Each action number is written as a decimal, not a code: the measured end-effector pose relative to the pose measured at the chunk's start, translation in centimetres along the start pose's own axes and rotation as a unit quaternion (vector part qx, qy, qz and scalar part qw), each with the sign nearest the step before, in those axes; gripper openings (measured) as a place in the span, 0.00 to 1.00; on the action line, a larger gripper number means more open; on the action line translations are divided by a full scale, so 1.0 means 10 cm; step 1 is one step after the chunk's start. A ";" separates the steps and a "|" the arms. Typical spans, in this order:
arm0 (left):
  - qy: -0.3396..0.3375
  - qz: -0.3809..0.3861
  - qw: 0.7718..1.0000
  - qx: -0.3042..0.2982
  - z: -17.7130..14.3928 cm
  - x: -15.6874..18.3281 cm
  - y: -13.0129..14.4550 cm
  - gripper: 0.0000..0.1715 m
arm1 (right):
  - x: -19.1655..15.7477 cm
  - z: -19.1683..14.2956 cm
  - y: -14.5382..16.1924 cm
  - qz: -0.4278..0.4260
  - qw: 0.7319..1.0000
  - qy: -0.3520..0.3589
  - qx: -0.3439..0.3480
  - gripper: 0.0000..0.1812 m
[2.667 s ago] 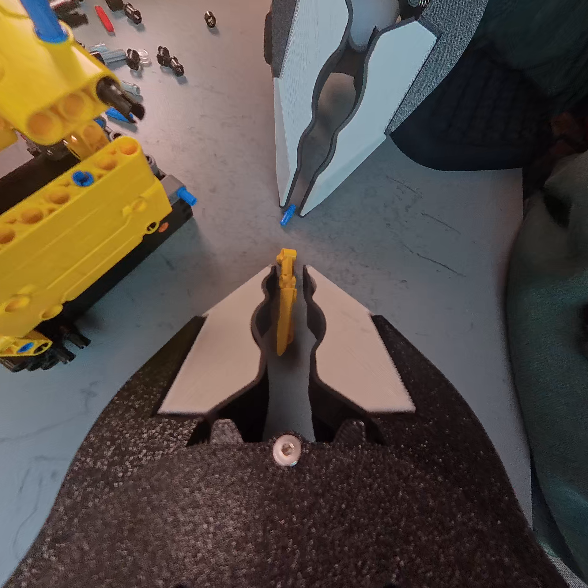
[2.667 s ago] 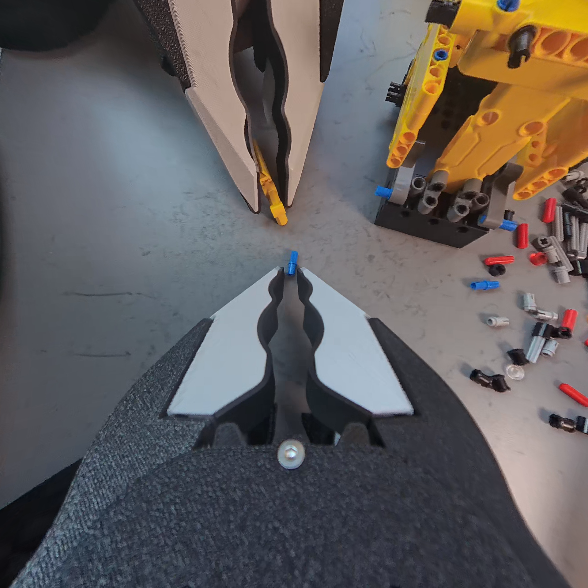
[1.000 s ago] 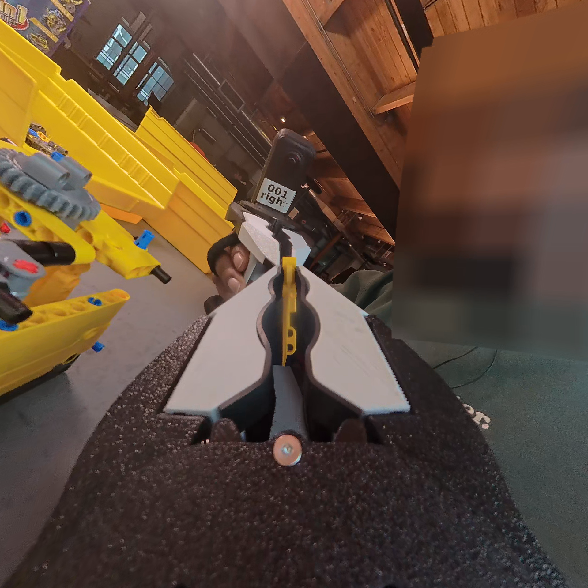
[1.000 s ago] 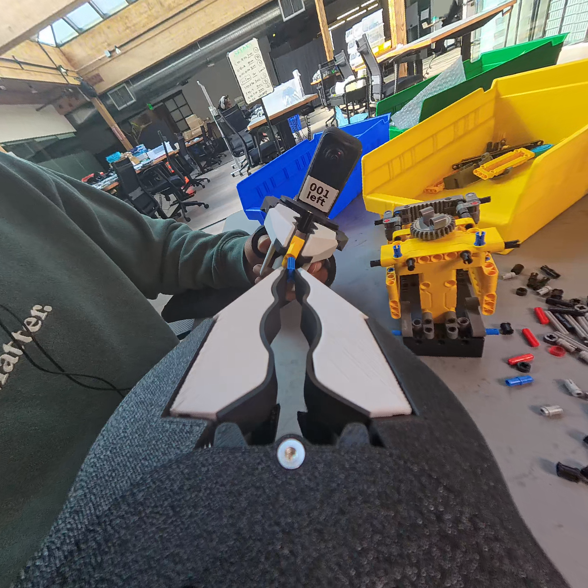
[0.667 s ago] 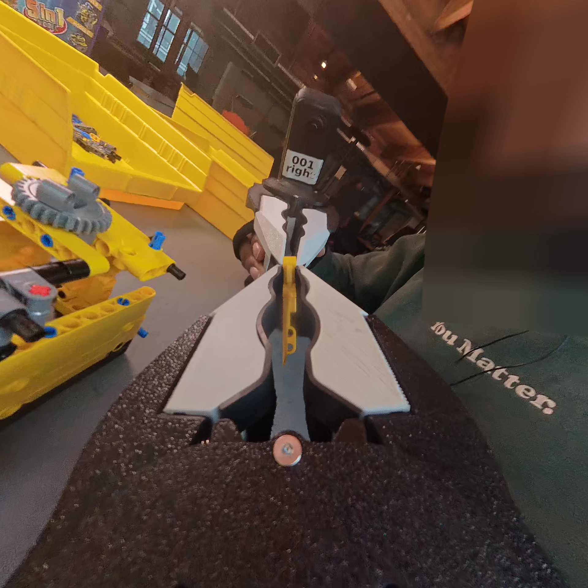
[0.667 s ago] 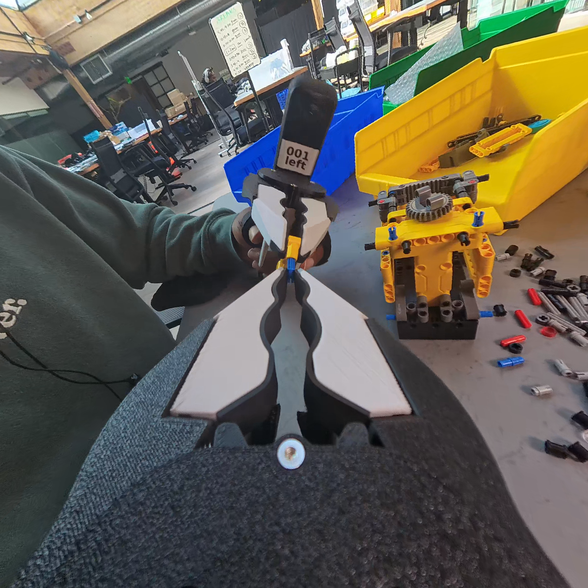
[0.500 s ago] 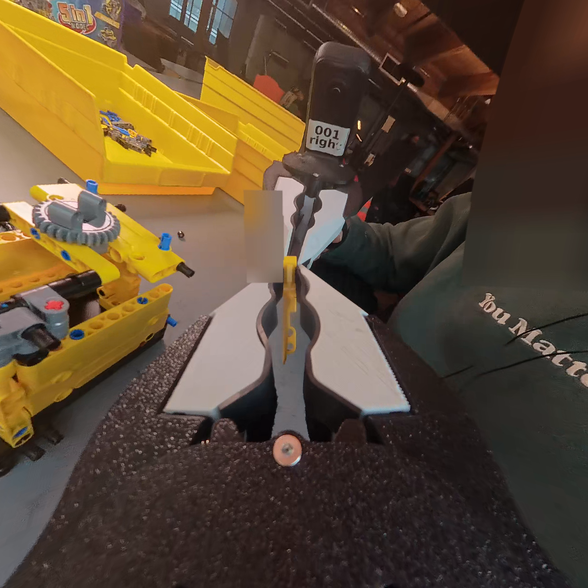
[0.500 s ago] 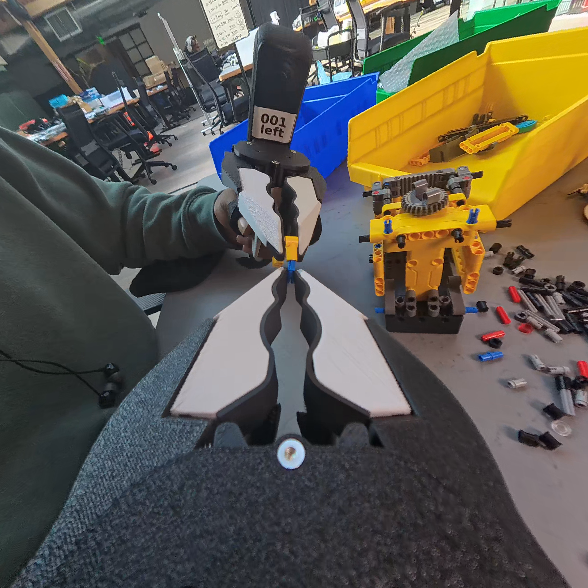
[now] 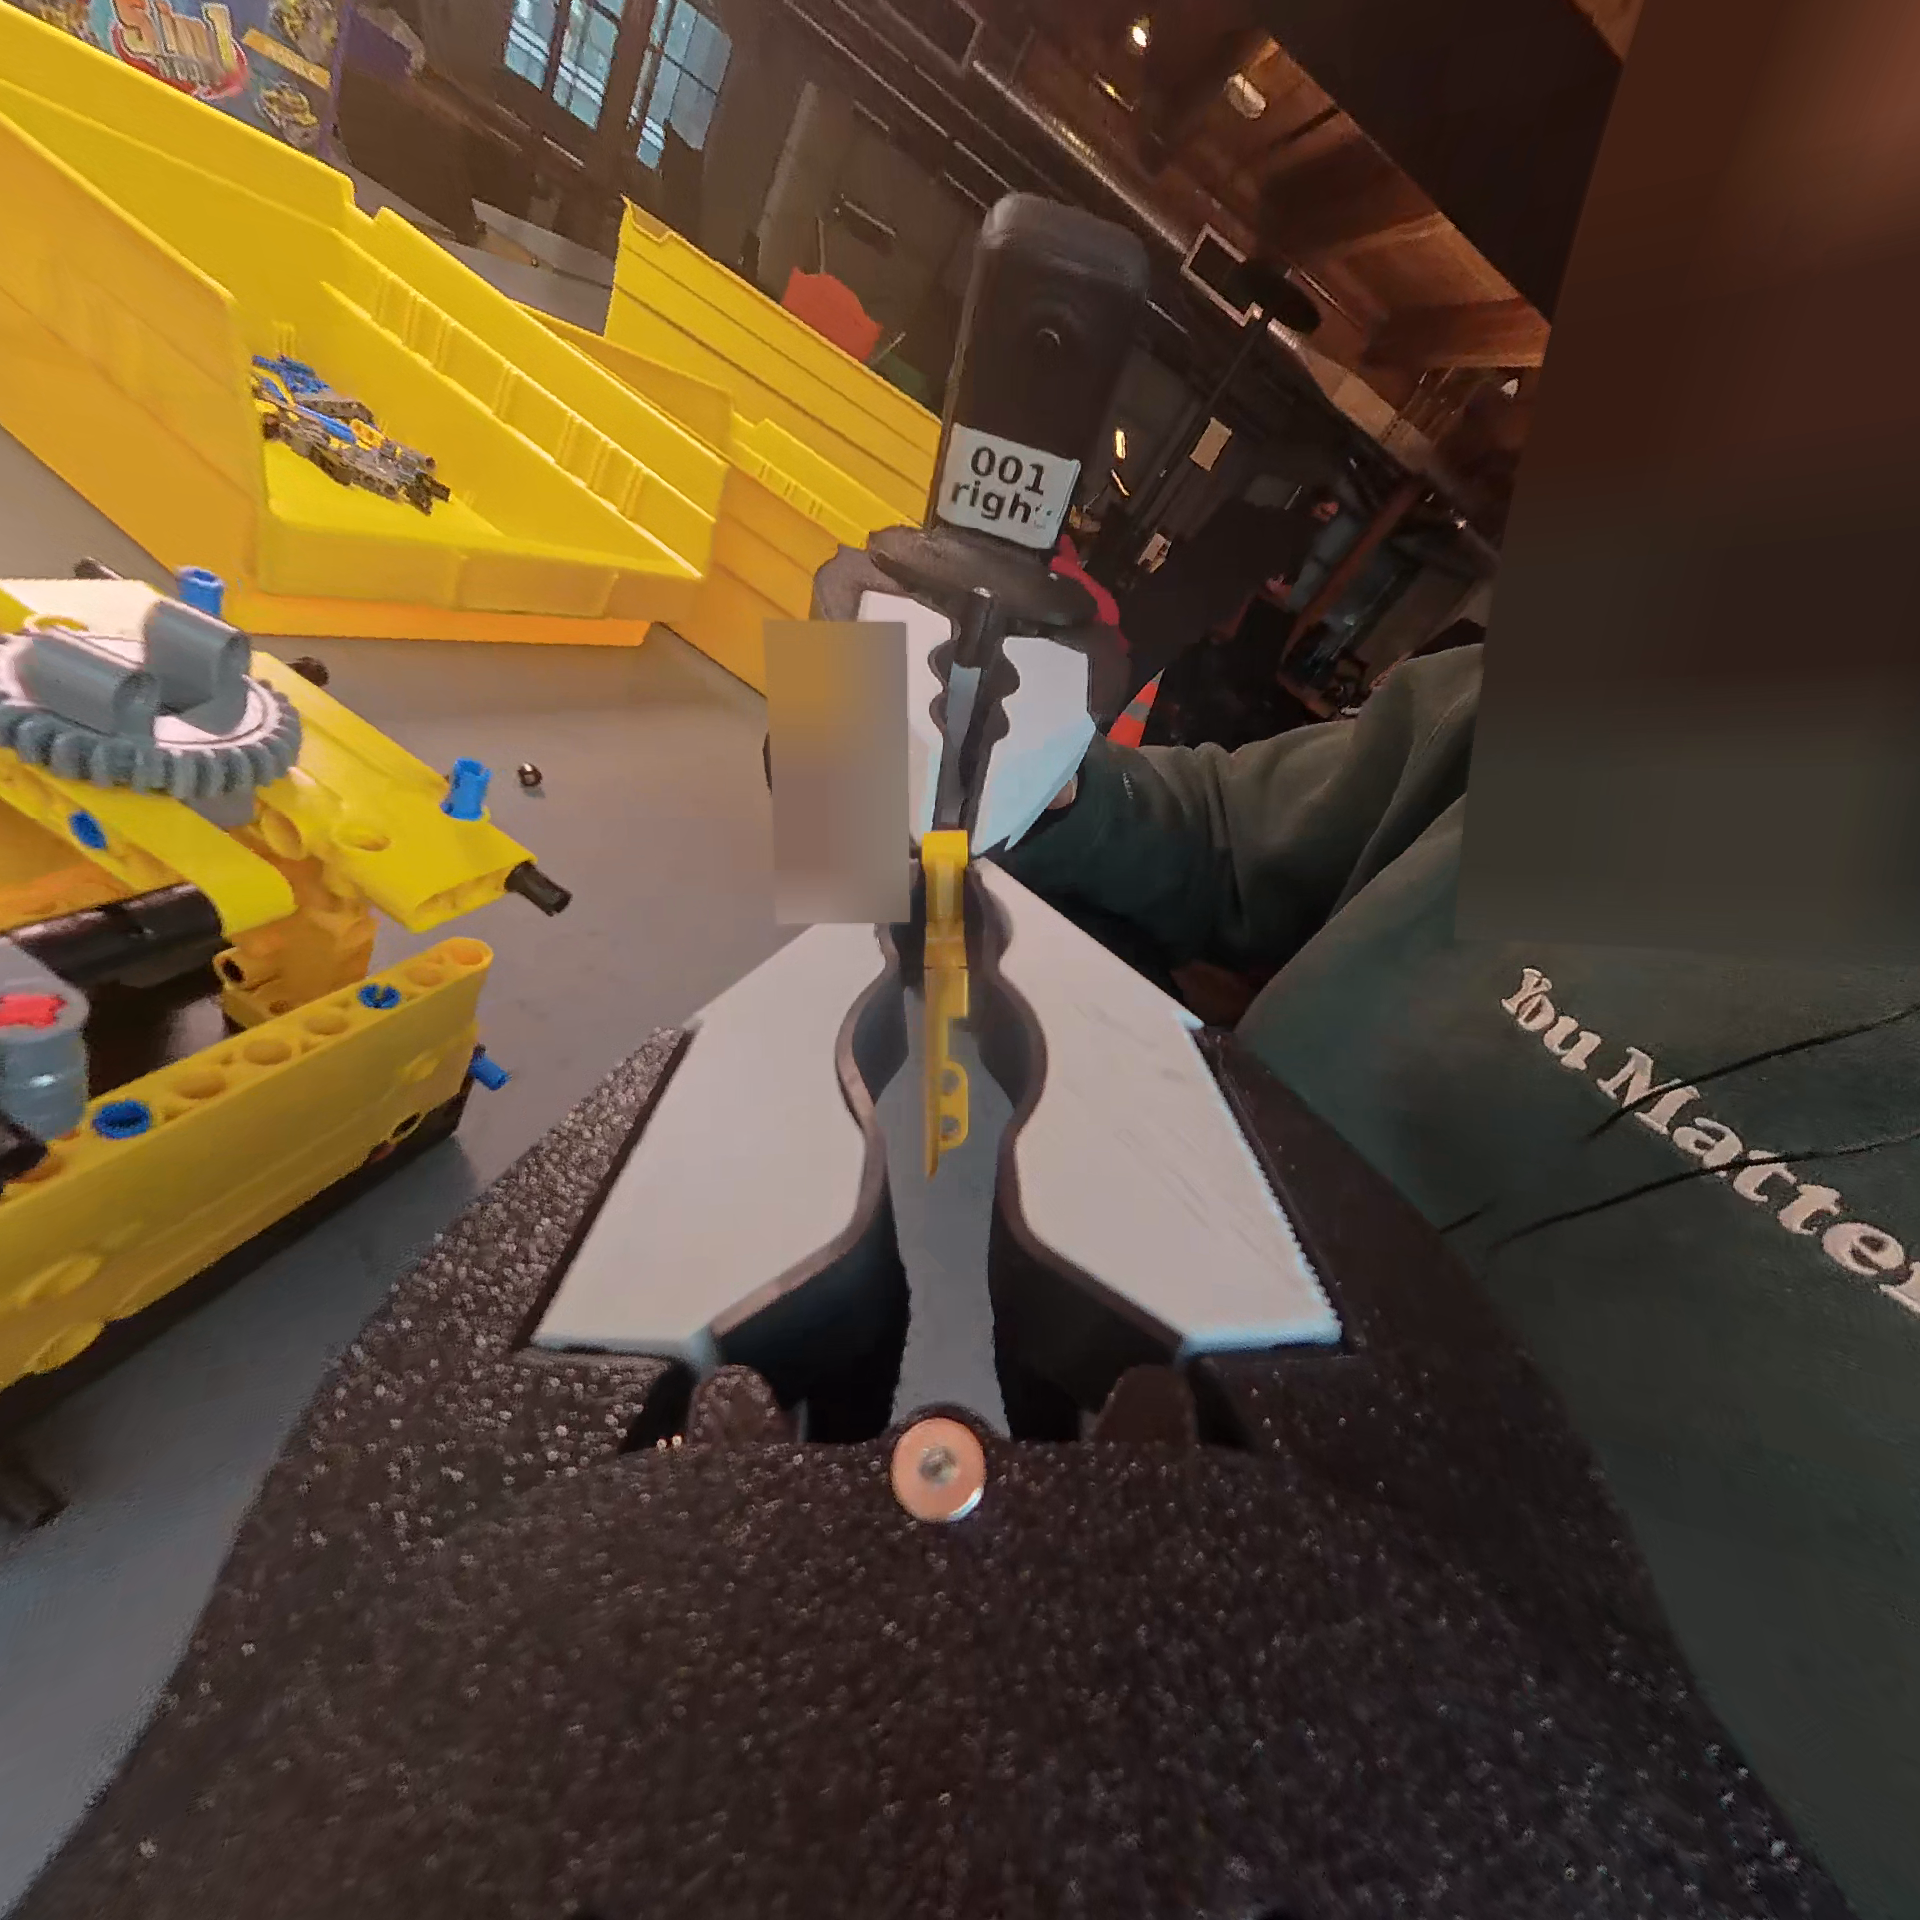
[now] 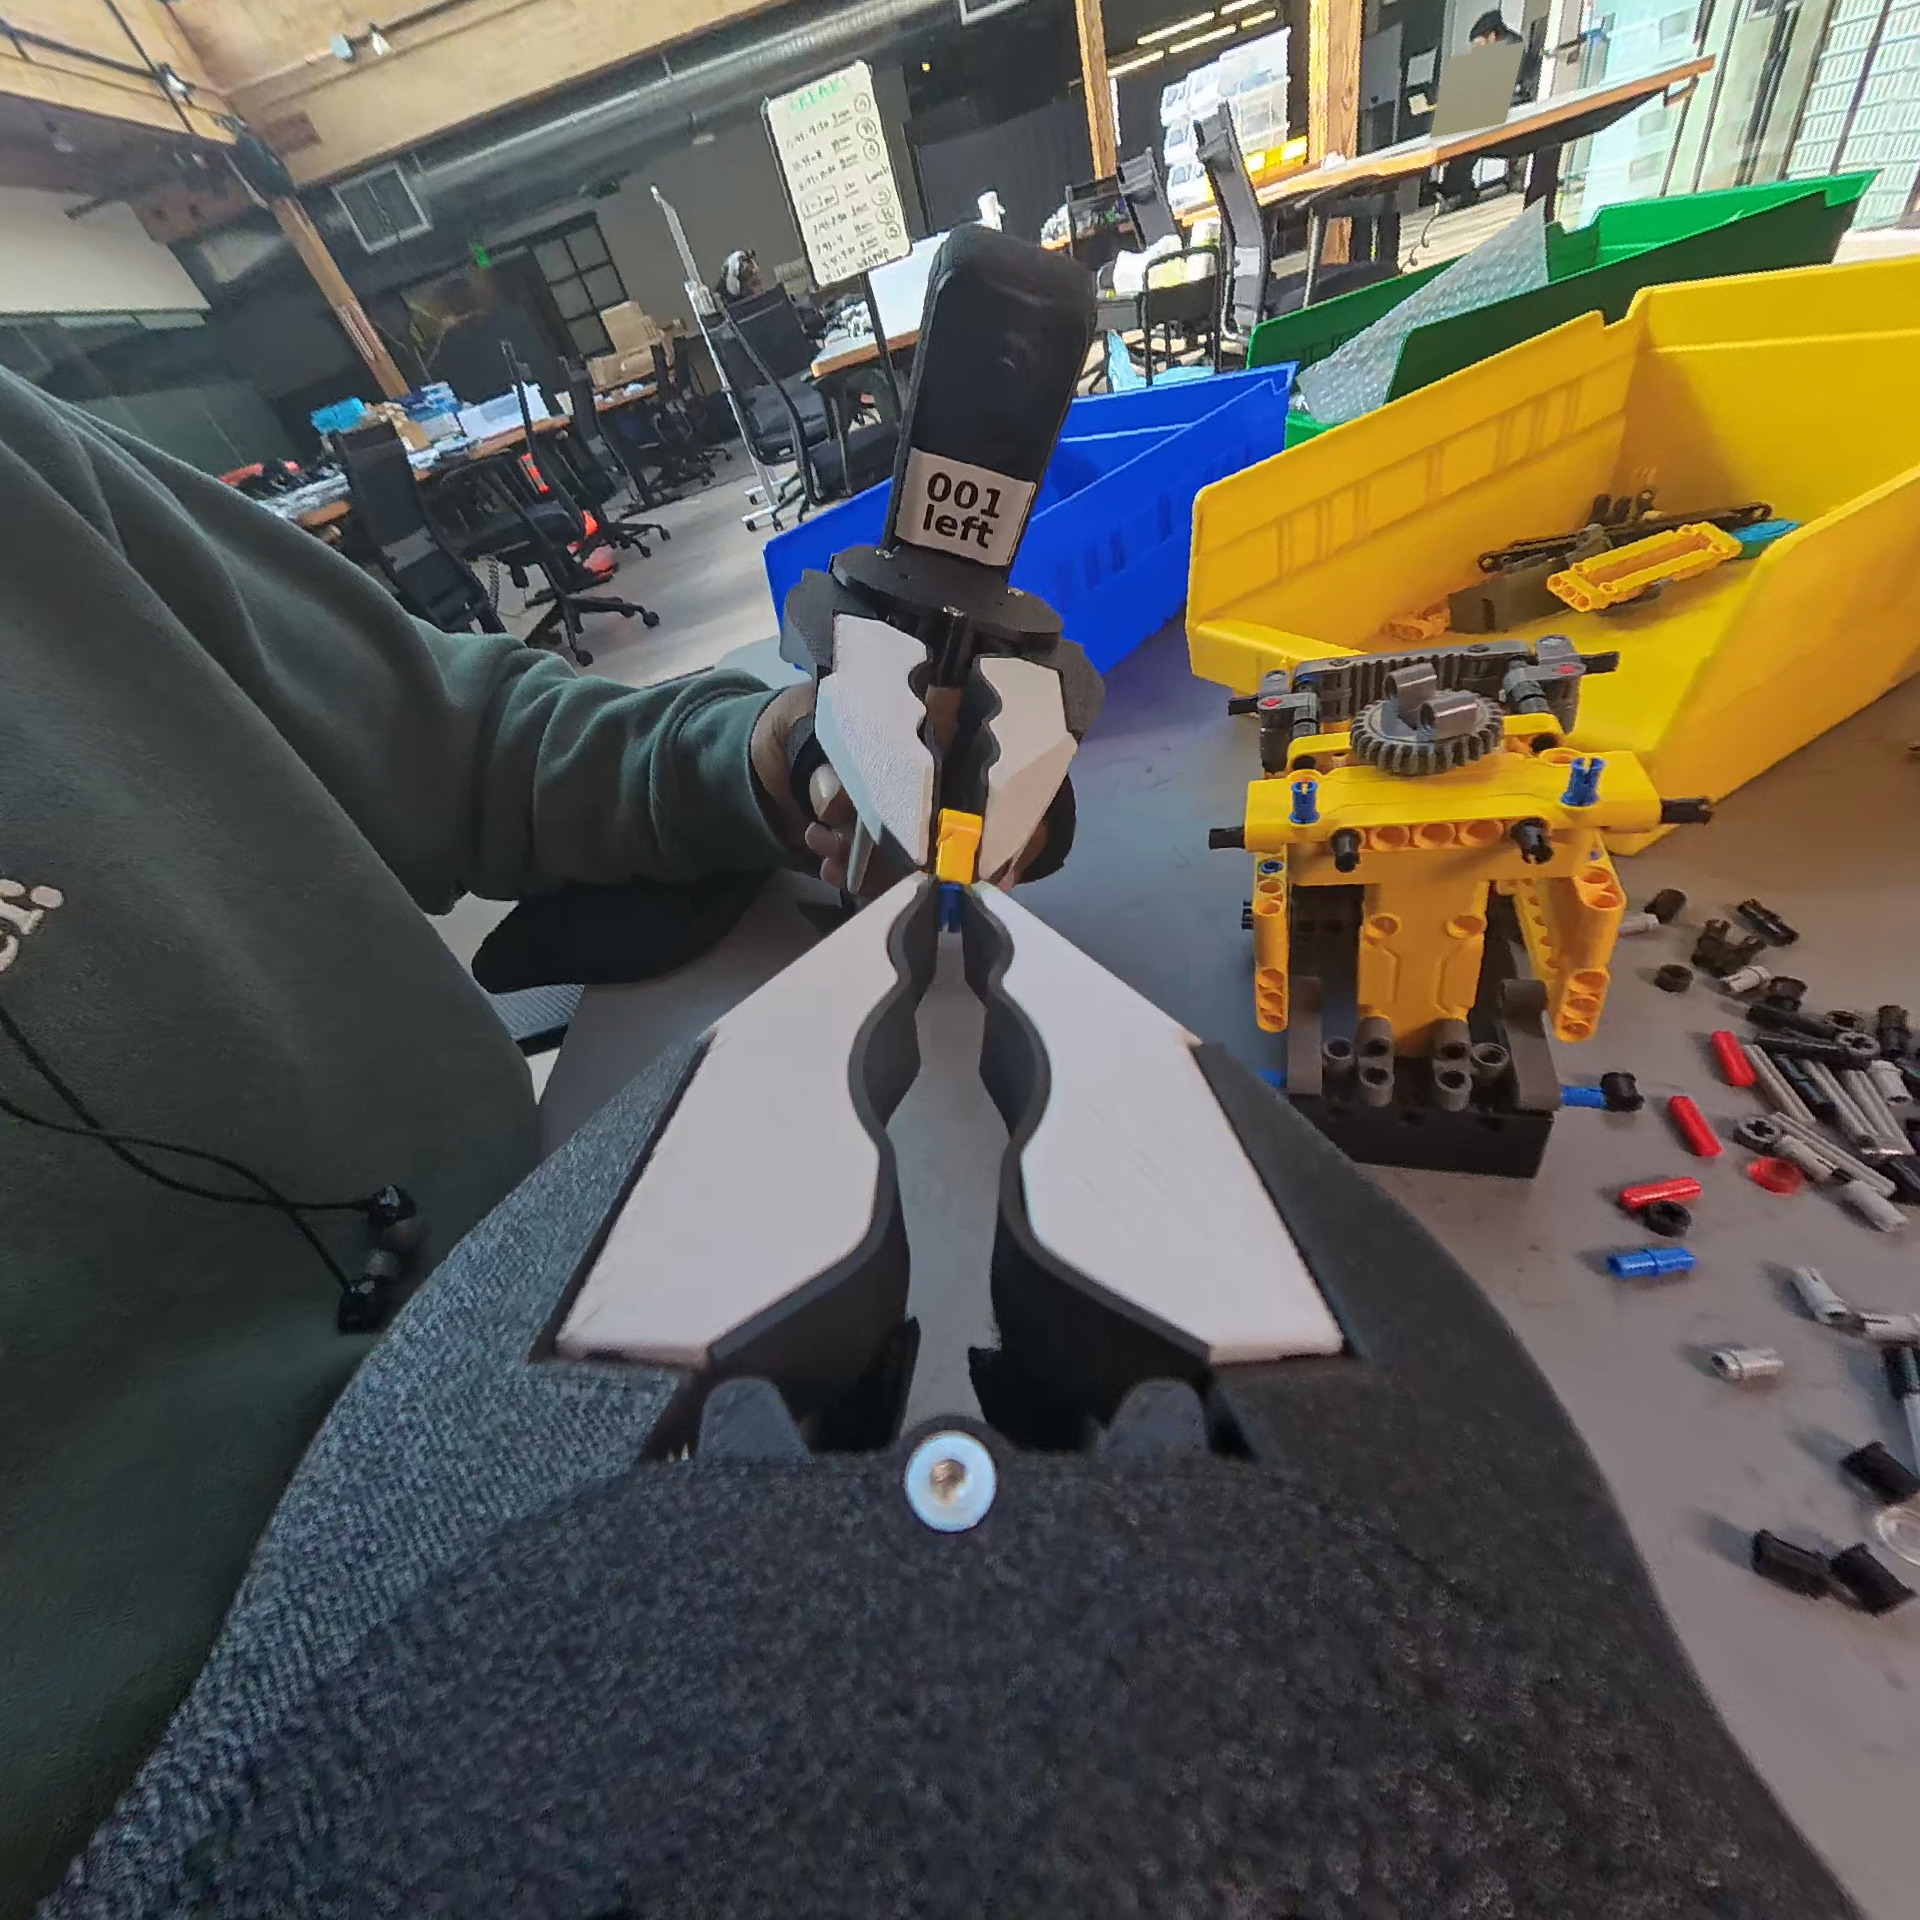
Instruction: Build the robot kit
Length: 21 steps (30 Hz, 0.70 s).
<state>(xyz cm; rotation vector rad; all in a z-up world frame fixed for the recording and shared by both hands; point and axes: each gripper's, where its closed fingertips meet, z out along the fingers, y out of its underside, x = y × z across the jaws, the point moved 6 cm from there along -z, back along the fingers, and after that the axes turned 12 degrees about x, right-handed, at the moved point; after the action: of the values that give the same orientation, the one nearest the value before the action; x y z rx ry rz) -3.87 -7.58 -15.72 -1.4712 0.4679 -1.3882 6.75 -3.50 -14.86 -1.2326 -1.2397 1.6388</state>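
My left gripper (image 9: 943,899) is shut on a thin yellow toy-brick beam (image 9: 943,997), held on edge with its tip past the fingertips. My right gripper (image 10: 948,902) is shut on a small blue pin (image 10: 948,906). Both are lifted above the table and point at each other, tip to tip. In the right wrist view the yellow beam's end (image 10: 956,837) sits just above the blue pin, nearly touching it. The right gripper shows in the left wrist view (image 9: 971,805), partly behind a blurred patch. A yellow brick model (image 10: 1439,883) with a grey gear on top stands on the table to the side.
Loose red, black, grey and blue pins (image 10: 1787,1122) lie on the grey table right of the model. Yellow bins (image 10: 1558,499), a blue bin (image 10: 1132,499) and a green bin stand behind. A person's green sleeve (image 10: 436,727) and torso are close on the left. My left and right fingertips are right by each other.
Both grippers rose off the table with their parts and turned to face each other. Over the last second the blue pin and the yellow beam's end have closed in on each other.
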 end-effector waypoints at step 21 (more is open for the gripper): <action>0.014 0.013 0.997 0.072 0.01 0.05 -0.13 0.03 | 0.01 -0.08 -0.12 -0.038 0.998 -0.020 0.046 0.01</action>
<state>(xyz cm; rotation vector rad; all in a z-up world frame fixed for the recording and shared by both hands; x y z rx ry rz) -4.06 -7.43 -14.32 -1.3272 0.3957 -1.3932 7.51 -2.89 -13.78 -1.0894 -1.2061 1.6538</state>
